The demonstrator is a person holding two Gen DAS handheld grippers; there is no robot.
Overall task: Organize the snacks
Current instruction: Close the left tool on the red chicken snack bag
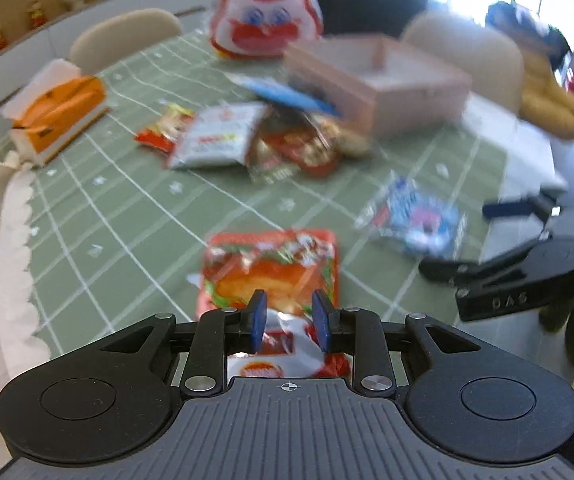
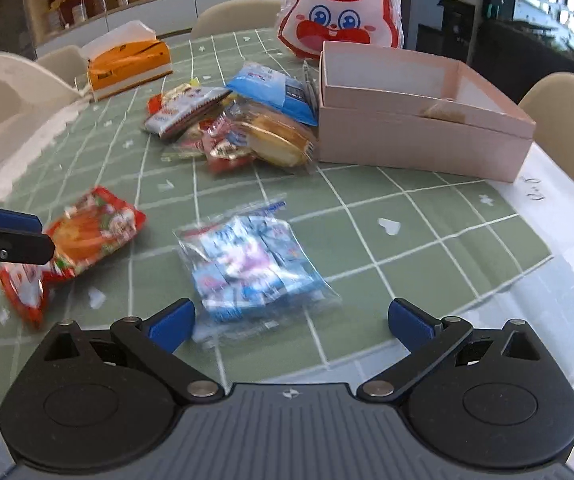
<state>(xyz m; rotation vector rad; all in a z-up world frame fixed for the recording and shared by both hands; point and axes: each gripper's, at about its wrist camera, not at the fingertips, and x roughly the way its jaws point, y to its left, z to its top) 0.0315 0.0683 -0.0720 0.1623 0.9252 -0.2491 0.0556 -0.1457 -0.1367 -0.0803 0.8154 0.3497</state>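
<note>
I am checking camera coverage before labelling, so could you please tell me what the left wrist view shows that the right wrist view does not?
Only the left wrist view shows the left tongs from behind, closed on the near end of the orange-red snack bag, and a yellow cushion on the far chair.

Only the right wrist view shows the right tongs spread wide and empty over the clear bag of blue candies, plus something small inside the pink box.

Both show the green checked tablecloth, the snack pile, the orange tissue box and the rabbit bag.
</note>
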